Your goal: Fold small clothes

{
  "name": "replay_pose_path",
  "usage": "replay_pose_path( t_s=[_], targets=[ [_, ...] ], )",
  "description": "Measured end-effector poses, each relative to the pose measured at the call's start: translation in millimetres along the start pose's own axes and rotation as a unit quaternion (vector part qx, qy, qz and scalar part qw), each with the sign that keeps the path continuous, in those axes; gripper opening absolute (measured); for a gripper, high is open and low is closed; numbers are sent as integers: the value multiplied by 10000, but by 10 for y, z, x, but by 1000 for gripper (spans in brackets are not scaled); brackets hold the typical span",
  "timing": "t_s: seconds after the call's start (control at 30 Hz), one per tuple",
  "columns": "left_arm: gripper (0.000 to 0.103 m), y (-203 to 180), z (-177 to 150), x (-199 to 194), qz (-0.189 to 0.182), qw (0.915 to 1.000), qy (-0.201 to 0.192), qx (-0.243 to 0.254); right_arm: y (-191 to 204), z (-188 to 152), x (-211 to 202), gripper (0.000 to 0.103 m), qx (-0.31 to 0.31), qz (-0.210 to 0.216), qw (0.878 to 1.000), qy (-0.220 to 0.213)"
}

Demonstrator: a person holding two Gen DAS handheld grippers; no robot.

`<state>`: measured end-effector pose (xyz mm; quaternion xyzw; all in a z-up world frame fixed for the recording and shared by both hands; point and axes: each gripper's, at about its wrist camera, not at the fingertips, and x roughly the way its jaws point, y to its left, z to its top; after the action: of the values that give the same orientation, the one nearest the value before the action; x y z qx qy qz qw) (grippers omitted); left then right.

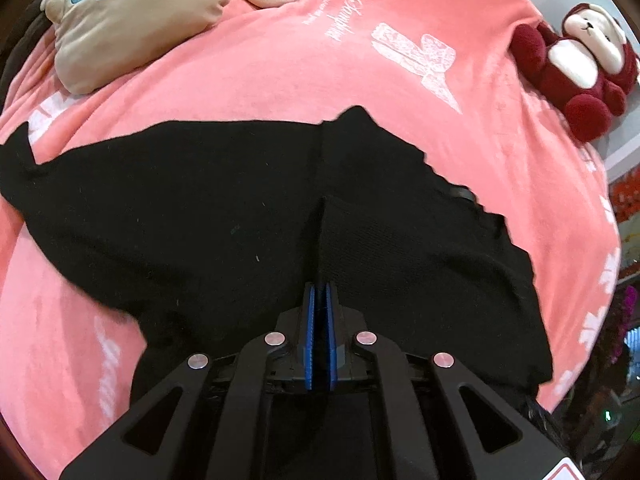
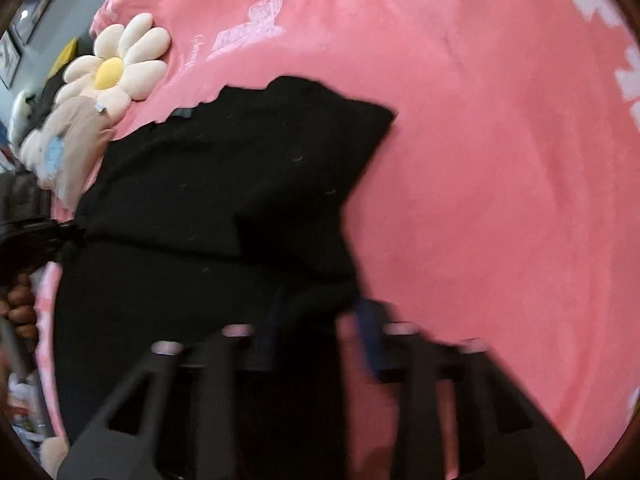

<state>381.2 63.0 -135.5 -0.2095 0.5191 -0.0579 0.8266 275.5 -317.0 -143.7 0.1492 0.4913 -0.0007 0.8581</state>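
While the black knit garment (image 1: 240,200) lies spread across the pink plush blanket with white printed motifs (image 1: 320,60), the left gripper (image 1: 319,292) has its two blue-padded fingers (image 1: 308,320) brought nearly together, with only a thin slit between them, and a raised fold of the black cloth runs up from their tips; whether any fabric is pinched in that slit cannot be told. In the right wrist view, the right gripper (image 2: 320,312) is blurred, its dark blue fingers (image 2: 370,332) standing well apart, with a bunch of the black garment (image 2: 224,184) lying between them and pink blanket (image 2: 500,160) showing beside the right-hand one. A beige cushion with a blue flower patch (image 1: 132,20) and a cream daisy-shaped plush pillow (image 2: 116,64) rest beyond the garment, and a dark red and white plush monkey (image 1: 580,64) sits at the blanket's far edge.
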Motion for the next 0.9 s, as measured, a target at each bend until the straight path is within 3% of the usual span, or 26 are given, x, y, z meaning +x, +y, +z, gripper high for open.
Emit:
replay_pose_path(
  t_s=[0.03,0.1,0.2,0.23,0.27,0.3,0.43,0.57,0.63,0.7,0.73,0.77,0.8,0.83,0.9],
  targets=[
    [6,1,-21,-25,1,10000,29,38,-81,5,-35,5,150,-37,9999,-31],
    [23,21,-90,-86,23,9999,82,84,-181,-52,-14,13,206,-116,9995,189],
    [32,145,-327,-292,-56,9998,181,36,-184,-233,-321,20,333,17,9993,159],
    [37,194,-419,-370,-57,9998,187,13,-172,-352,-408,28,301,-20,9993,201],
    [47,271,-541,-469,-9,9998,190,-15,-165,-515,-511,55,255,-73,9991,319],
    [48,328,-642,-545,46,9998,190,-26,-162,-639,-580,66,214,-79,9990,395],
    [49,689,-1216,-912,430,9985,348,-4,-129,-1235,-734,65,-1,-312,9945,1001],
    [51,1030,-1713,-1093,470,9952,721,-459,-76,-1570,-713,66,176,-349,9907,1303],
    [51,1121,-1905,-1110,381,9934,871,-643,21,-1629,-722,53,-5,-446,9916,1214],
    [49,1092,-2008,-1159,370,9945,819,-541,50,-1604,-738,4,72,-201,9924,1212],
    [47,1051,-2022,-1154,391,9942,897,-439,51,-1566,-769,4,168,-118,9923,1225],
    [30,1014,-2020,-1166,334,9943,939,-368,63,-1540,-840,4,184,-35,9930,1170],
    [5,995,-2025,-1165,207,9938,1033,-341,87,-1520,-966,4,133,-23,9943,1053],
    [5,962,-2029,-1176,-49,9916,1248,-344,75,-1521,-1072,4,139,-59,9950,989],
    [5,901,-2050,-1231,-54,9916,1280,-184,-45,-1608,-1092,4,375,-48,9921,1194]
  ],
)
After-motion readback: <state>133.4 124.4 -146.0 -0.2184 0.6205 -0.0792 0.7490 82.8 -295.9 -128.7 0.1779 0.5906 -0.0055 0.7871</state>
